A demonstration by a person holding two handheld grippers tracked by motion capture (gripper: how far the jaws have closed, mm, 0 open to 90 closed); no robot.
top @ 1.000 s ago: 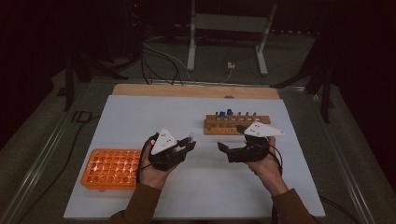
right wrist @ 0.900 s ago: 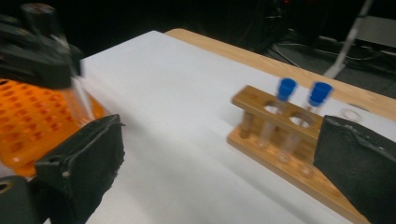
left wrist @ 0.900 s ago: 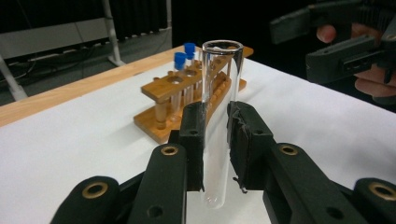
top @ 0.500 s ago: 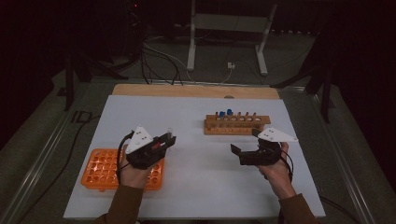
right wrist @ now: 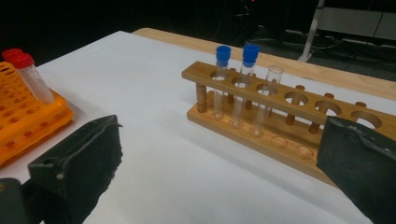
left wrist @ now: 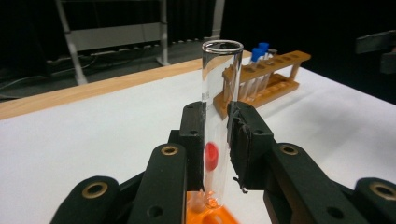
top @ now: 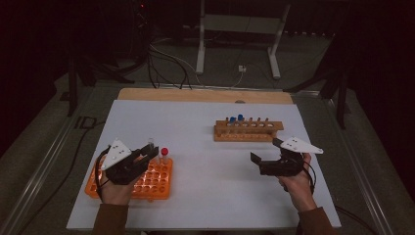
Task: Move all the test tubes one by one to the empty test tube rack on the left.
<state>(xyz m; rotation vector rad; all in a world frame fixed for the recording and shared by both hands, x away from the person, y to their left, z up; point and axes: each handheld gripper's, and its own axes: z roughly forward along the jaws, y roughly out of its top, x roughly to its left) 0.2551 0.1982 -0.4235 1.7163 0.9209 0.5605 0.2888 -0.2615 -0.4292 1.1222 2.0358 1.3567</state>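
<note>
The left gripper (left wrist: 215,140) is pinching an uncapped glass test tube (left wrist: 219,107) roughly halfway up, tube upright, and its bottom end is right at the orange rack (top: 131,179) on the near left of the desk (top: 205,147). In the left gripper view the tip looks like it's at or just inside a hole, but it's hard to say whether it's actually seated. A red-capped tube (top: 164,155) stands in the same rack just to the right of it.

The right gripper (right wrist: 219,172) is spread wide with nothing in it, hanging over the desk on the near right, a bit in front of the wooden rack (right wrist: 289,112). That rack has two blue-capped tubes (right wrist: 223,79) and one open tube (right wrist: 266,98), with the remaining holes free.

What could go wrong from here, as far as anyone can judge:

- Thin glass held by hard black jaws. Squeeze harder and it could crack; go looser and it slides down through the pads.
- If the tube isn't lined up with a hole, pushing down would jam the tip on the plastic grid and tilt it in the grip, or lever the light orange rack up off the desk.
- The red-capped tube is close. Any sideways swing of the jaws could knock it over.
- Letting go while the tube is only resting on the rim means it tips and rolls.
- The trailing cable near the rack could snag and drag it.
</note>
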